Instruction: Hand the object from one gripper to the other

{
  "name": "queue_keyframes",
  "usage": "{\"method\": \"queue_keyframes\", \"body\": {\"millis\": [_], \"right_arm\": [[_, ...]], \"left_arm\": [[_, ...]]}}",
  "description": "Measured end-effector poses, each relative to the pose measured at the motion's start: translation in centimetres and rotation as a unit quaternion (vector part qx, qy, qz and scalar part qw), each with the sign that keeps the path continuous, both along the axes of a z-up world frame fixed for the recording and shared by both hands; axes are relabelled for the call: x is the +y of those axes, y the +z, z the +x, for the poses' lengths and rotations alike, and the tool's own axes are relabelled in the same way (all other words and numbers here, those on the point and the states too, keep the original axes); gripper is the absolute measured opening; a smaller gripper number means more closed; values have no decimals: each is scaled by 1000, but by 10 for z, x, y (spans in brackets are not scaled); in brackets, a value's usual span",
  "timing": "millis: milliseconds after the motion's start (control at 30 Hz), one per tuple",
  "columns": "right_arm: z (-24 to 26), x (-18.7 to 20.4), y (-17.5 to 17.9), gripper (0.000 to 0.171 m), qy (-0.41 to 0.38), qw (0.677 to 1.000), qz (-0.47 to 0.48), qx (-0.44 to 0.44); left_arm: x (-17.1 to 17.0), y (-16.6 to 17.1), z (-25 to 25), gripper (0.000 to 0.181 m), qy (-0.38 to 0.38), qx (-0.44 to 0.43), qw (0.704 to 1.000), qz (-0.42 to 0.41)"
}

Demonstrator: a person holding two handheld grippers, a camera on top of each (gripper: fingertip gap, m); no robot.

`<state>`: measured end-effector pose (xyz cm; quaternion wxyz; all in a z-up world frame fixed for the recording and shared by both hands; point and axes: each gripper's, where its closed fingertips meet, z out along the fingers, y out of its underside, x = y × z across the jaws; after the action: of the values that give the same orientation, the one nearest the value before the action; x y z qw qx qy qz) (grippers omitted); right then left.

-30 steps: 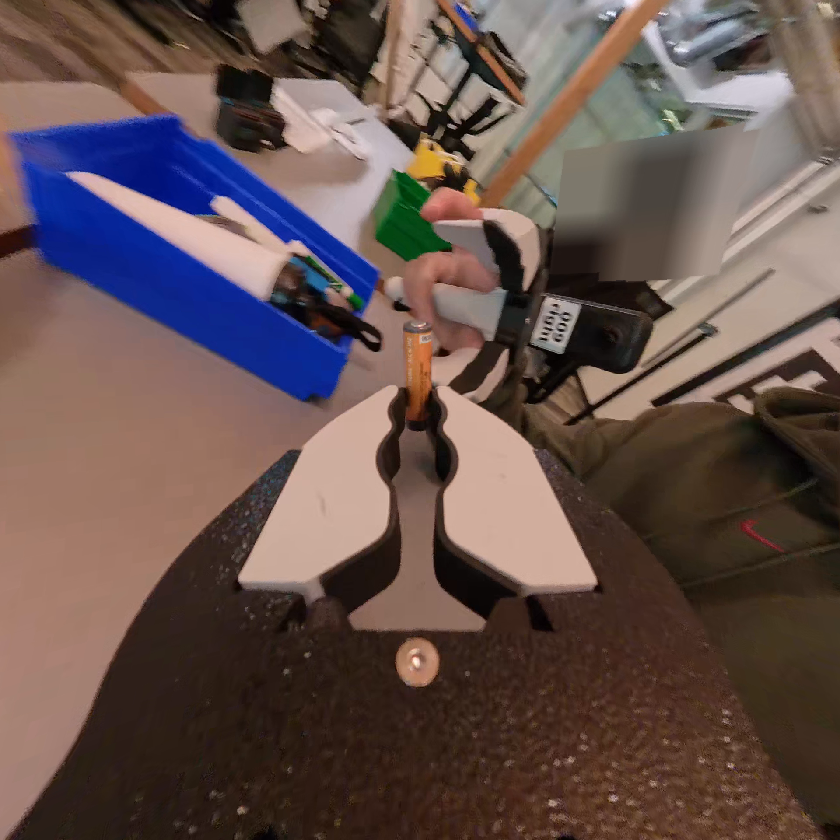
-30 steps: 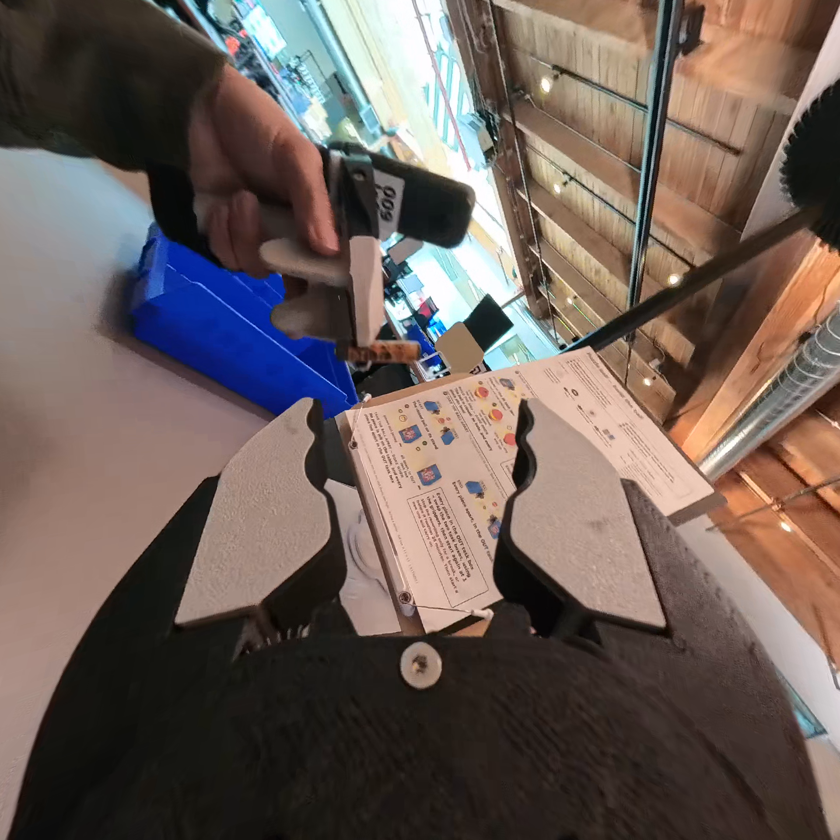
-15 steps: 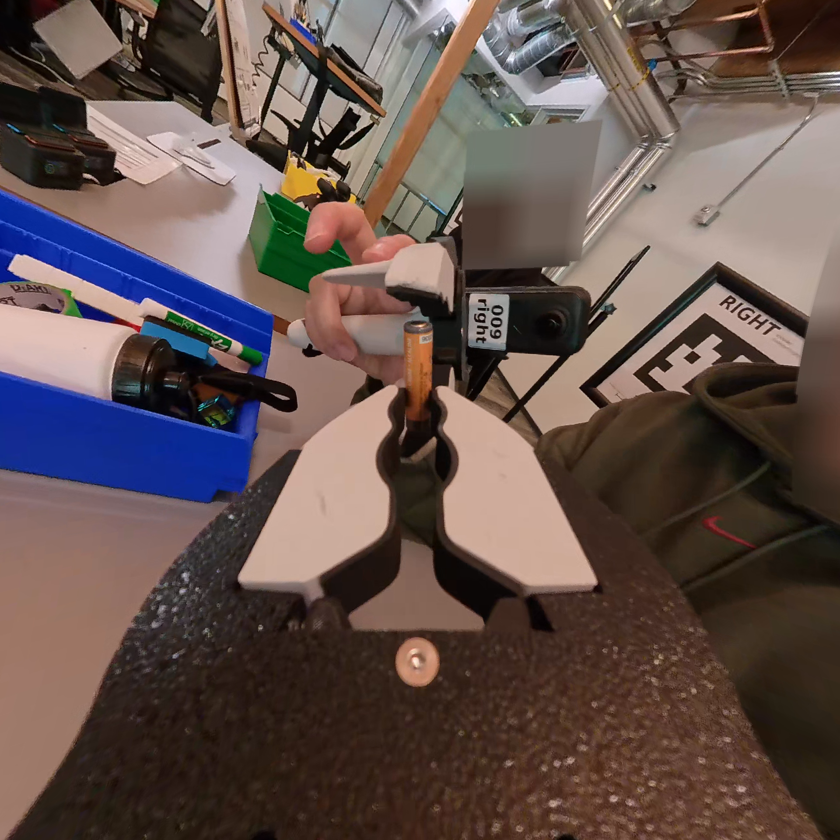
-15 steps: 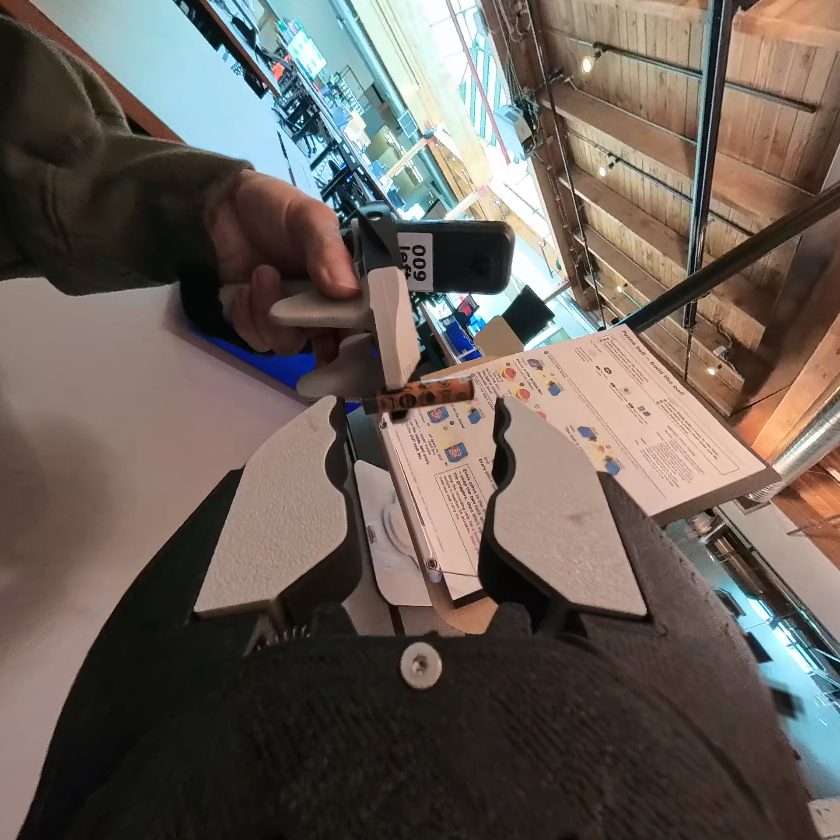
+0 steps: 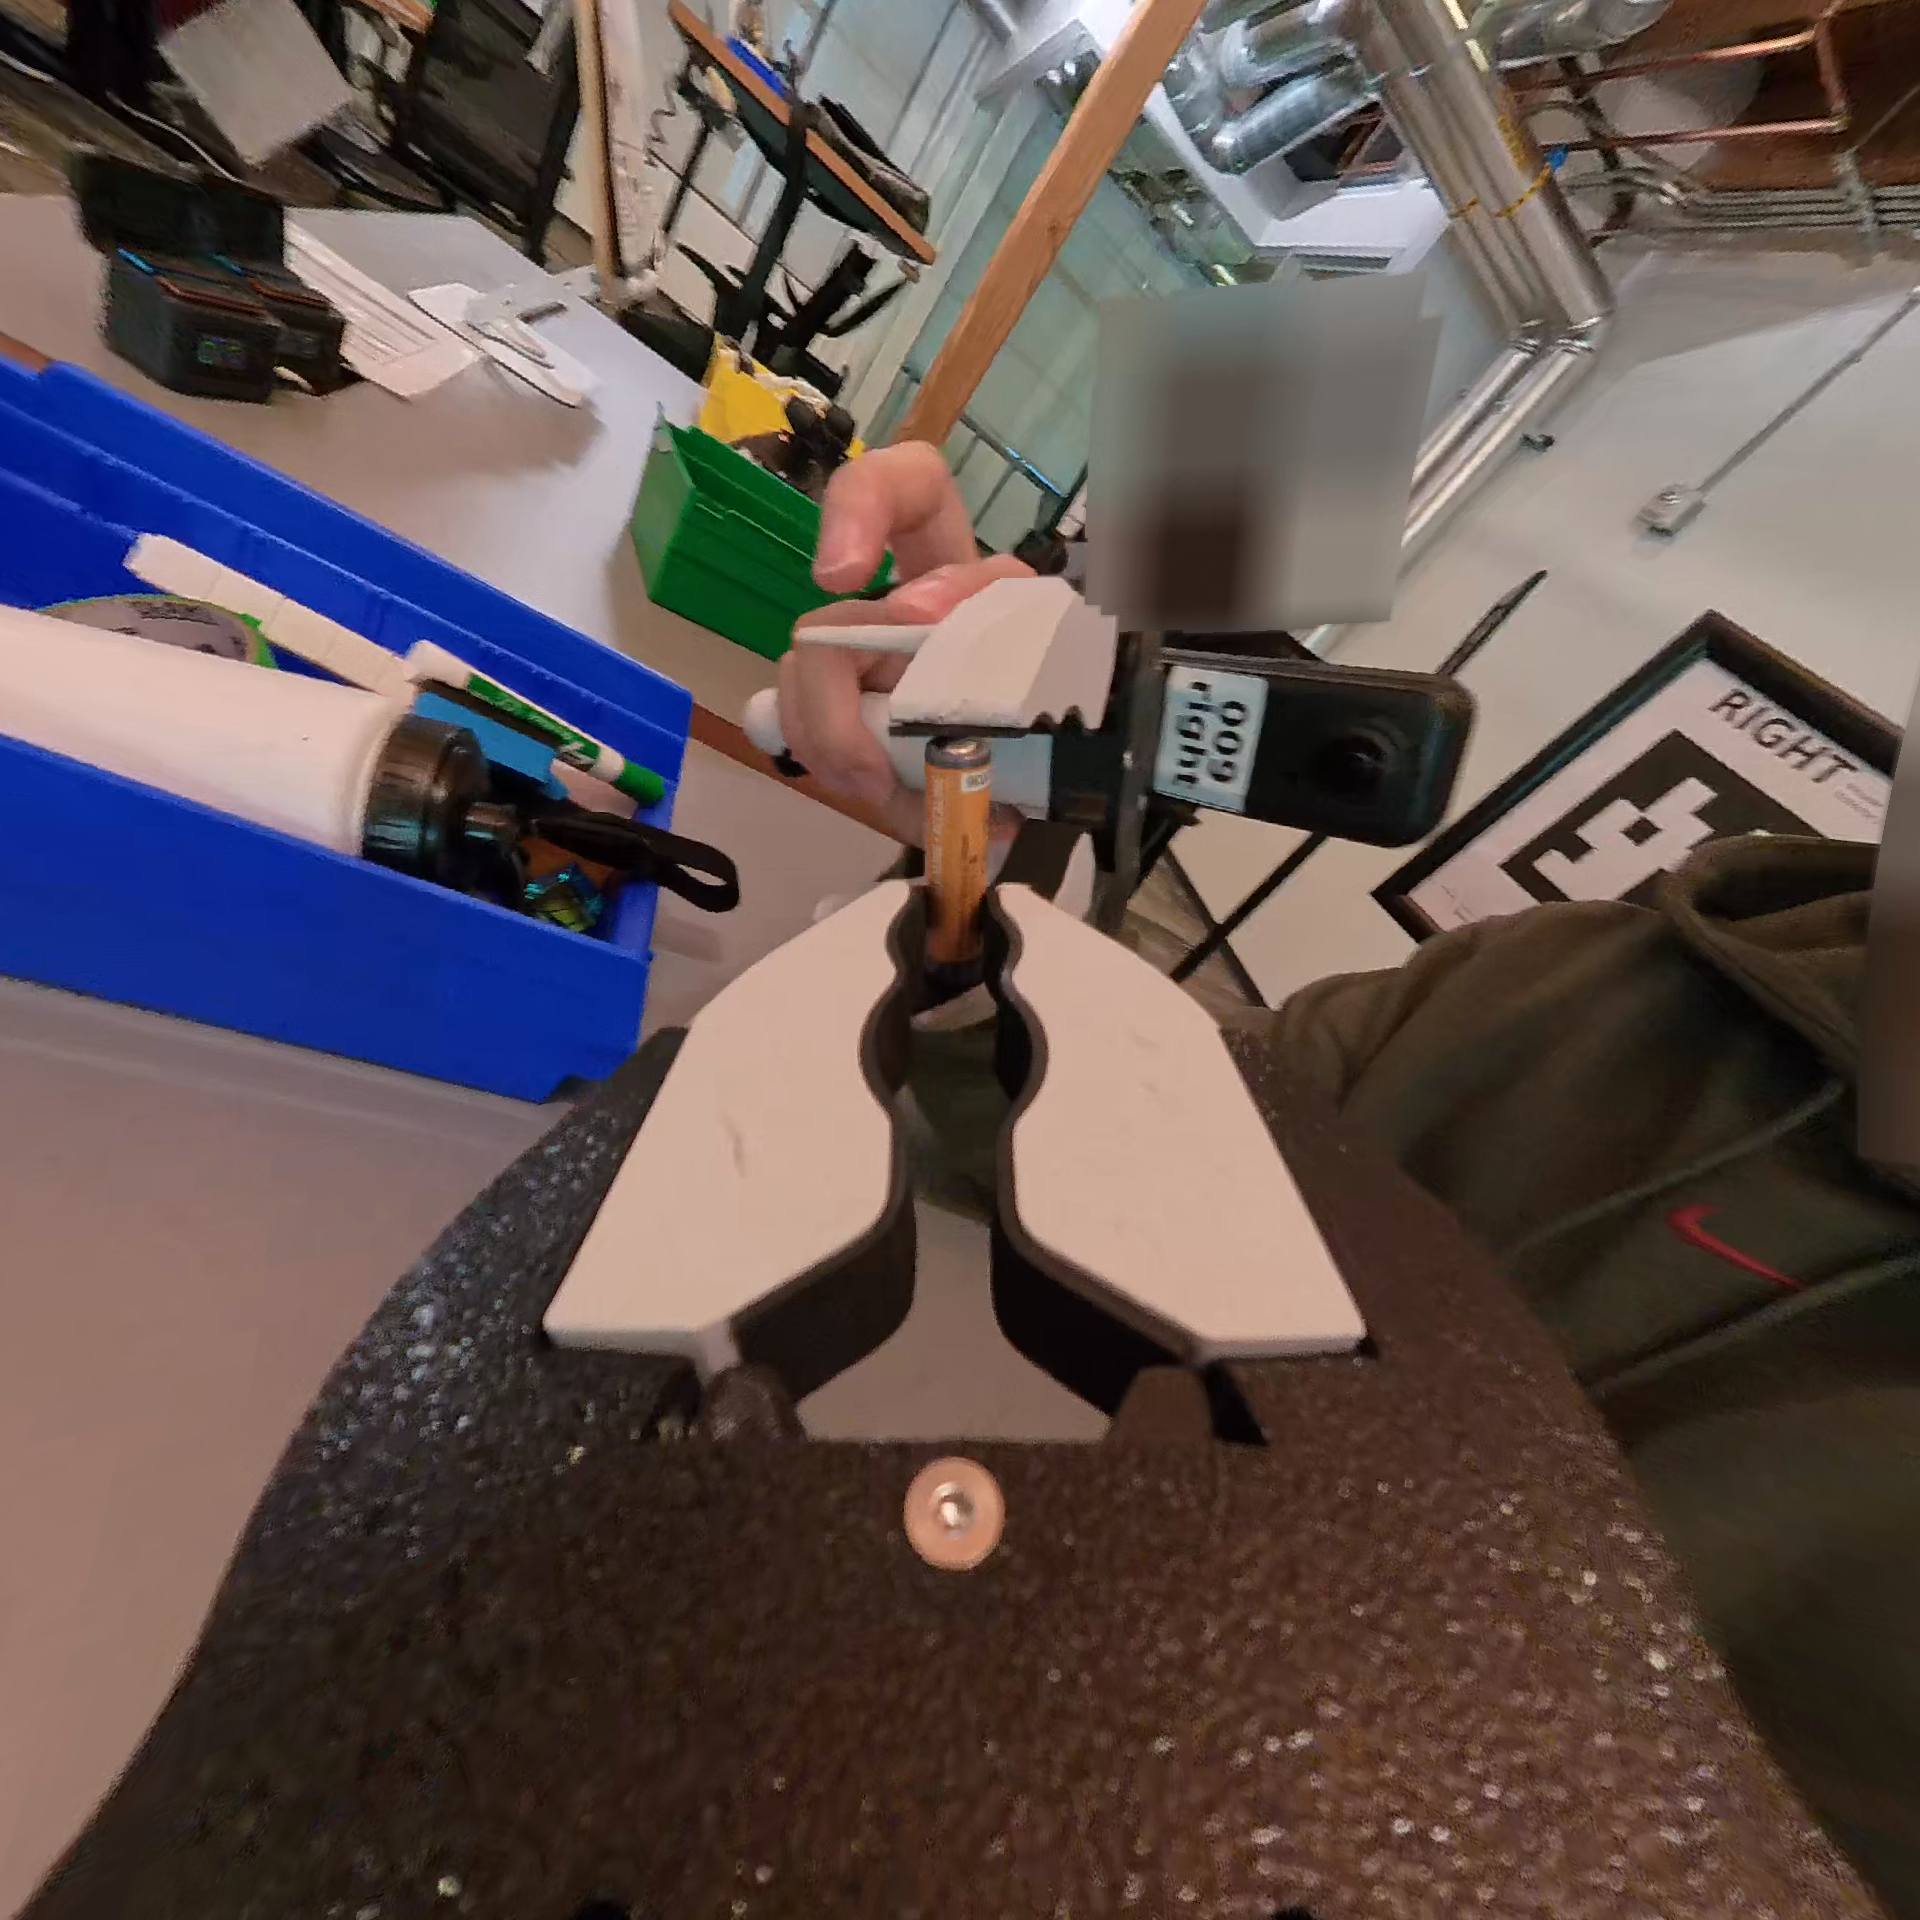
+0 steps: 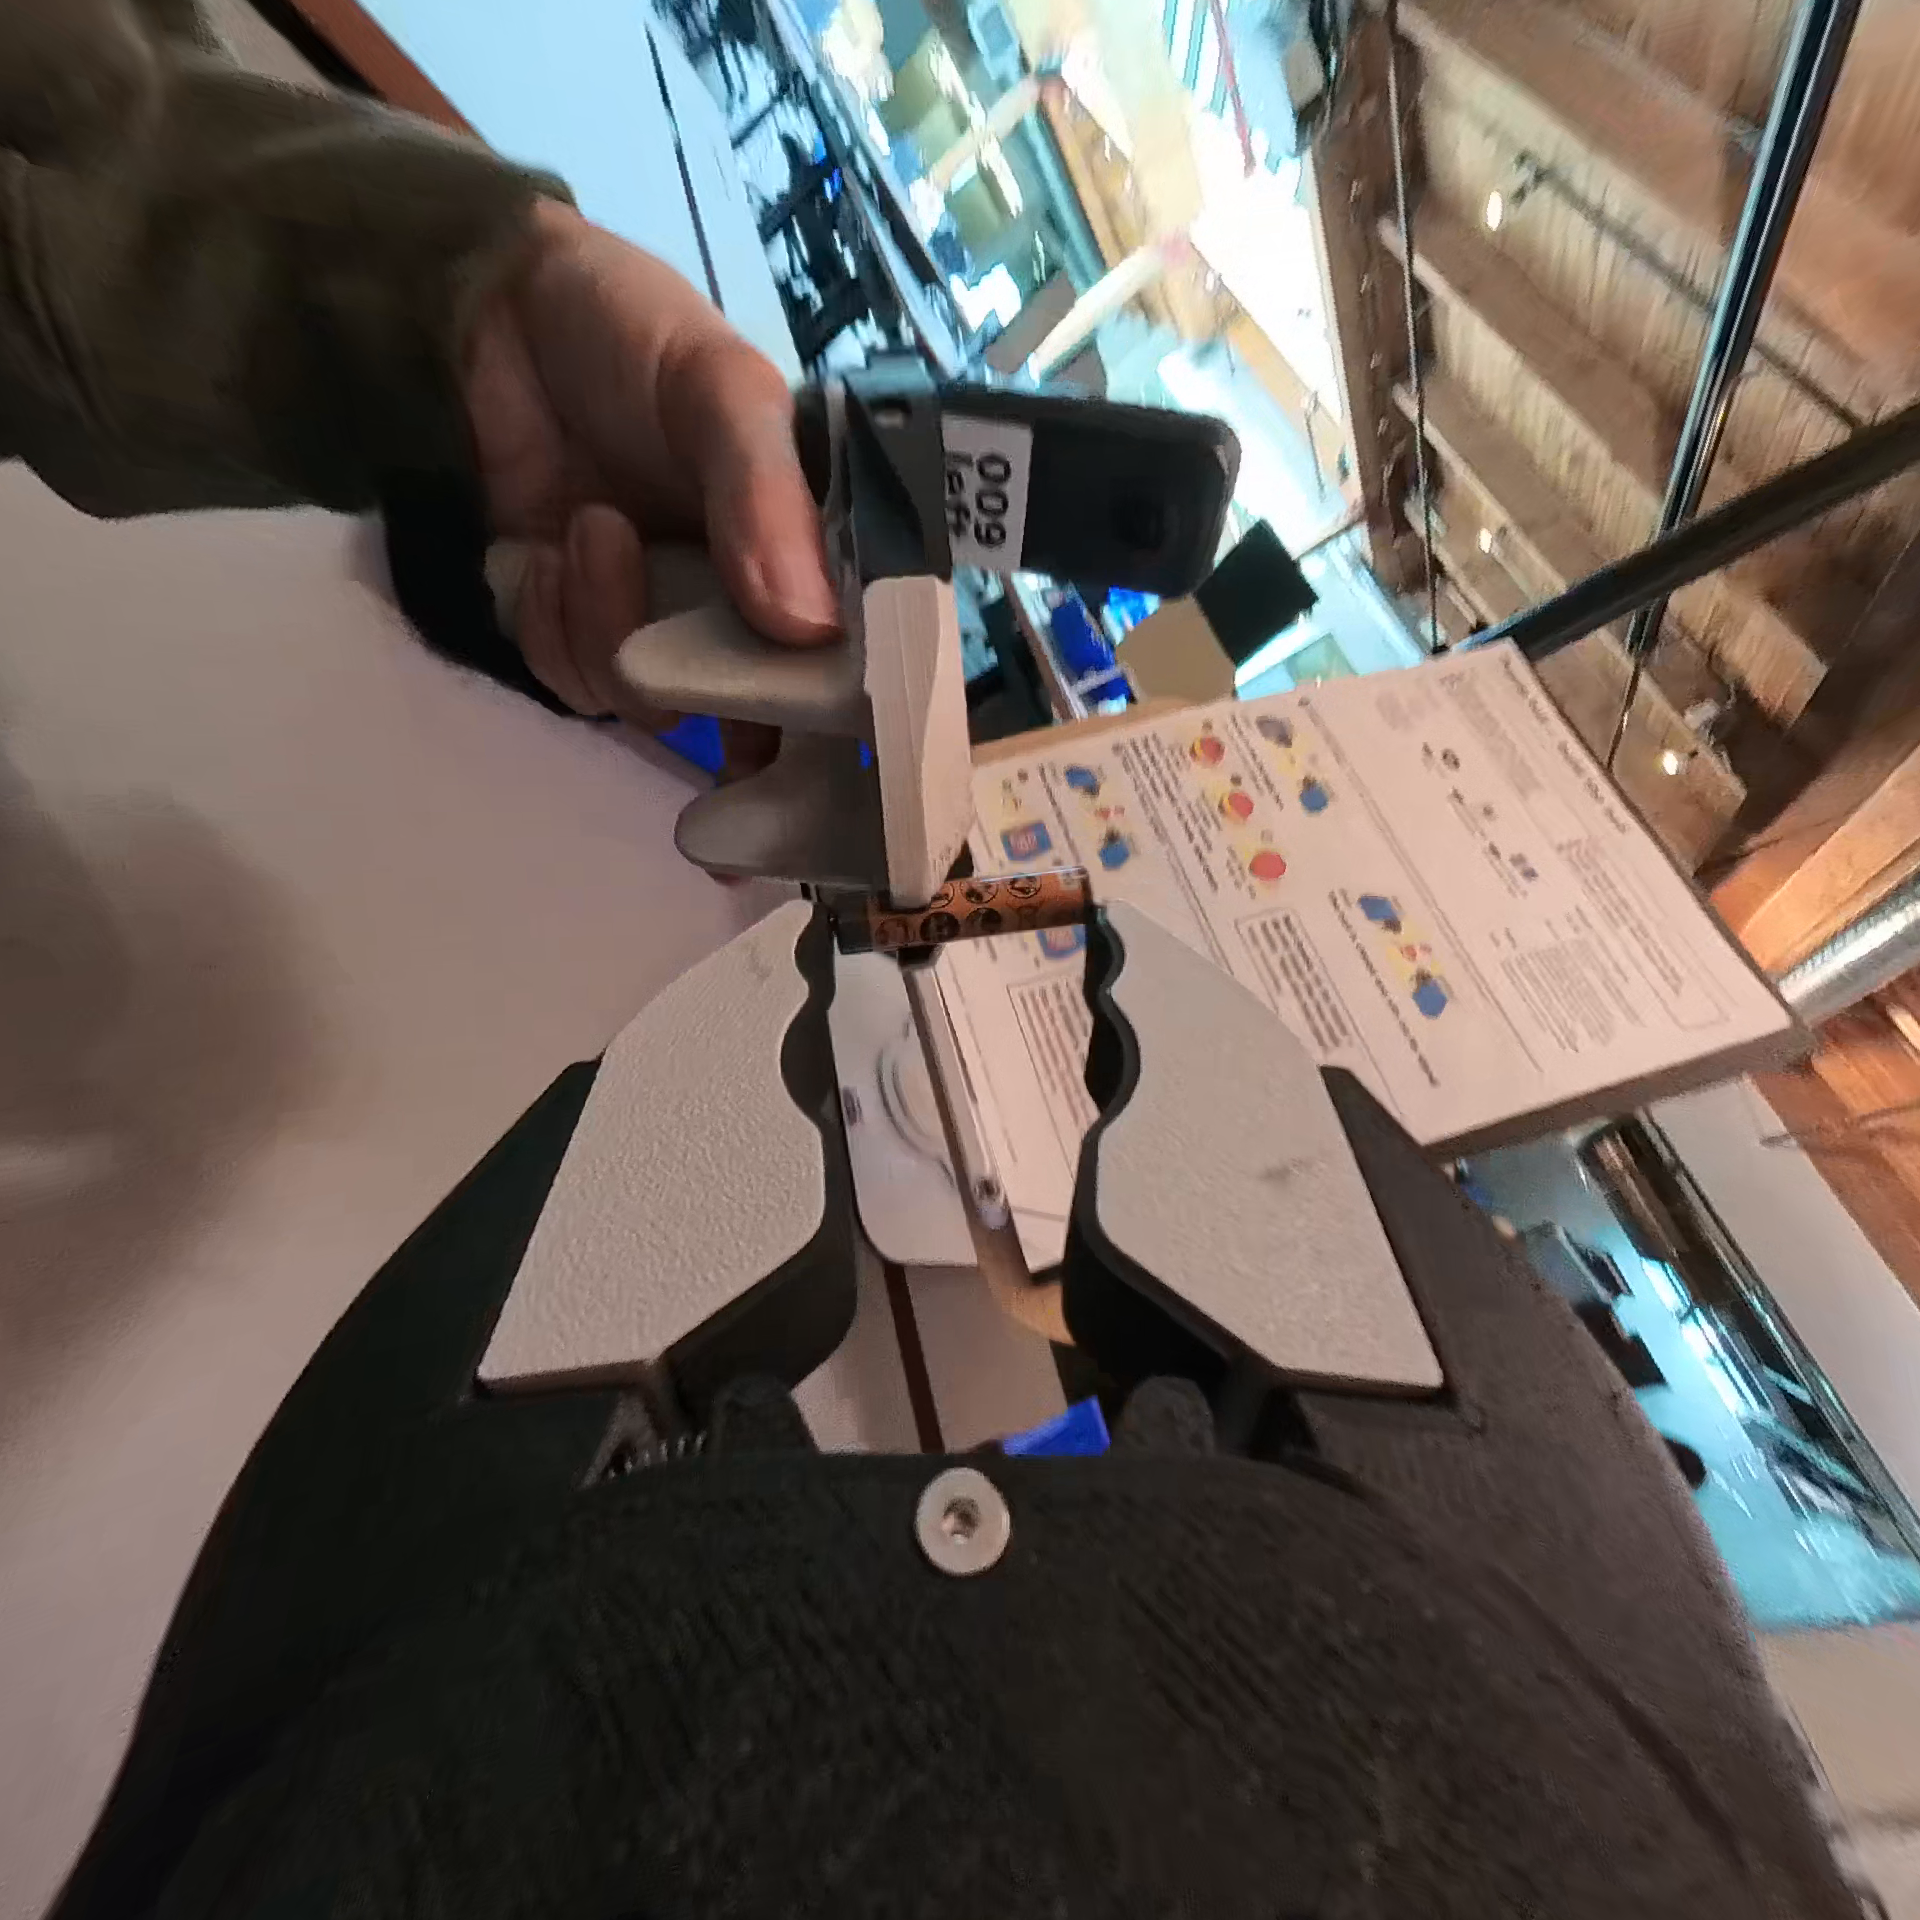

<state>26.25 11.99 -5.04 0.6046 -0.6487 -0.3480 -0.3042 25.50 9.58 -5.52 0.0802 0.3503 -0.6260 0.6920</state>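
Note:
An orange and black battery (image 5: 956,862) stands upright in my left gripper (image 5: 951,906), which is shut on its lower part. In the right wrist view the battery (image 6: 977,914) lies crosswise between the tips of my right gripper (image 6: 961,927). One tip sits at each end of it, and both seem to touch. The left gripper's fingers (image 6: 914,790) come down onto the battery from above. In the left wrist view the right gripper's upper finger (image 5: 987,675) rests on the battery's top end. A hand holds each gripper.
A blue bin (image 5: 312,935) with a white bottle (image 5: 187,727) and markers stands on the grey table (image 5: 156,1195) to the left. A green bin (image 5: 727,530) stands behind it. A printed sheet on a board (image 6: 1403,883) is behind the grippers. A person's dark green sleeve (image 5: 1558,1091) is at the right. My two grippers' fingertips are within a few centimetres of each other.
My right gripper has come up to the battery and narrowed until its tips reach both ends. My left gripper has kept its hold and tilted slightly.

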Motion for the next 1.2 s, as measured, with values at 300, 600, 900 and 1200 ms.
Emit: {"method": "queue_keyframes", "body": {"millis": [300,600,900,1200], "right_arm": [[1,7,8,46,-4,999,30,27],[-45,-9,35,46,165,975,89,122],[-47,-14,38,46,185,968,89,145],[-52,-20,43,46,216,956,90,178]], "left_arm": [[15,5,2,36,43,-103,993,33],[8,39,-29,24,-101,-99,978,-154],[-10,51,-38,28,-138,-120,964,-191],[-21,57,-42,28,-164,-135,952,-221]]}}
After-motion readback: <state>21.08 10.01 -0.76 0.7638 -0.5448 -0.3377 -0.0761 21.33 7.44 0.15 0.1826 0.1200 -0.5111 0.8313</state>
